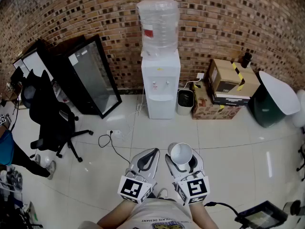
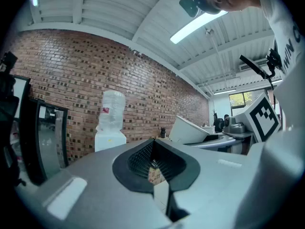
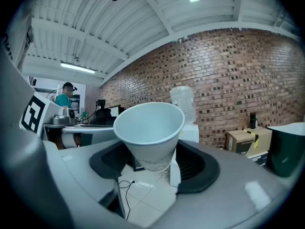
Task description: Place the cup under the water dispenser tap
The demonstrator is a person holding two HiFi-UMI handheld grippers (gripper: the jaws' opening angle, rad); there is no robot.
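Nearest me, my right gripper (image 1: pixel 184 163) pinches a white cup (image 1: pixel 181 153) by its lower body (open mouth facing up). Just left of it, my left gripper (image 1: pixel 146 160) has its jaws pressed together, holding nothing. The water dispenser (image 1: pixel 160 87) stands well ahead of both grippers, against a brick wall (image 1: pixel 95 13).

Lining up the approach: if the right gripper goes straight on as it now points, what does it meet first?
Probably the dispenser. It stands right behind the cup held in the right gripper, with only floor showing between. How far off is unclear.
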